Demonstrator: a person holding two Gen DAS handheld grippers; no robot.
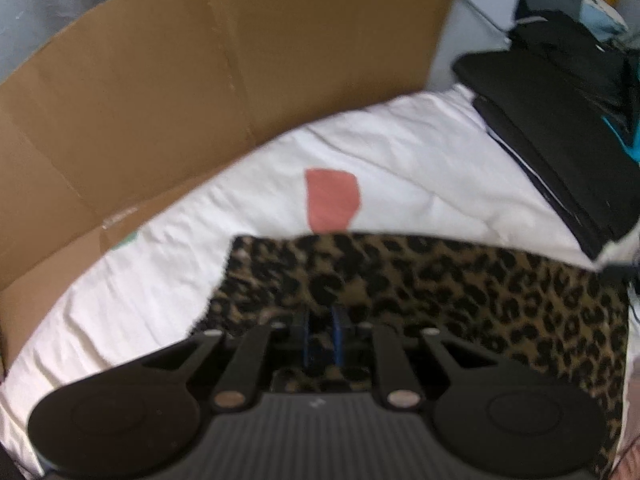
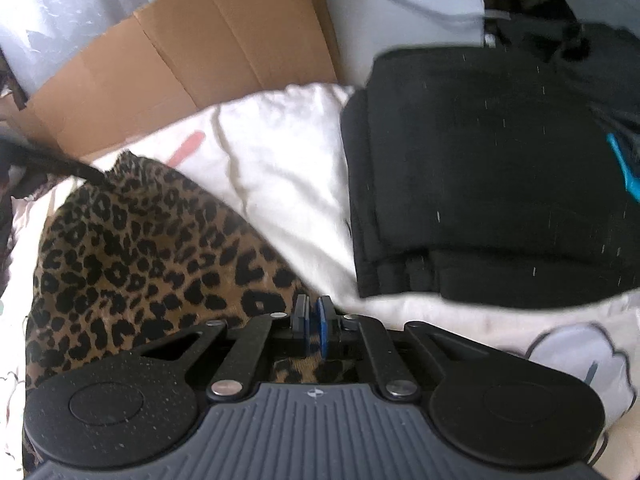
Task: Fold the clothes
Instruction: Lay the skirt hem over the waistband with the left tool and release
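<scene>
- The brown-and-black leopard-print fabric garment (image 1: pixel 460 292) is lying on a rumpled white quilt (image 1: pixel 400 152) bearing a pink patch (image 1: pixel 332 200), with both handheld grippers working its near edge.
- The left gripper (image 1: pixel 322 322) is pointing steeply down onto the leopard cloth, its blue-padded jaws drawn nearly together; cloth appears to be pinched between them, though blur is making this hard to confirm.
- The right gripper (image 2: pixel 311 314) is sitting at the garment's right-hand corner in its own view, jaws nearly clenched and seemingly nipping a thin edge of the print.
- A stack of folded black clothes (image 2: pixel 492 184) is resting just beside the leopard piece on the quilt, while a tall brown cardboard sheet (image 1: pixel 180 80) is standing behind as a backdrop.
- Risk: both pinches are looking shallow, so the thin fabric could be slipping free if it is lifted, leaving the fold lopsided.
- Risk: uneven pull between the two hands could be skewing the fold line or bunching the cloth.
- Risk: the soft quilt is sitting directly underneath, so a jaw could be catching it along with the garment.
- Risk: any swing toward the right could be nudging the black stack out of shape.
</scene>
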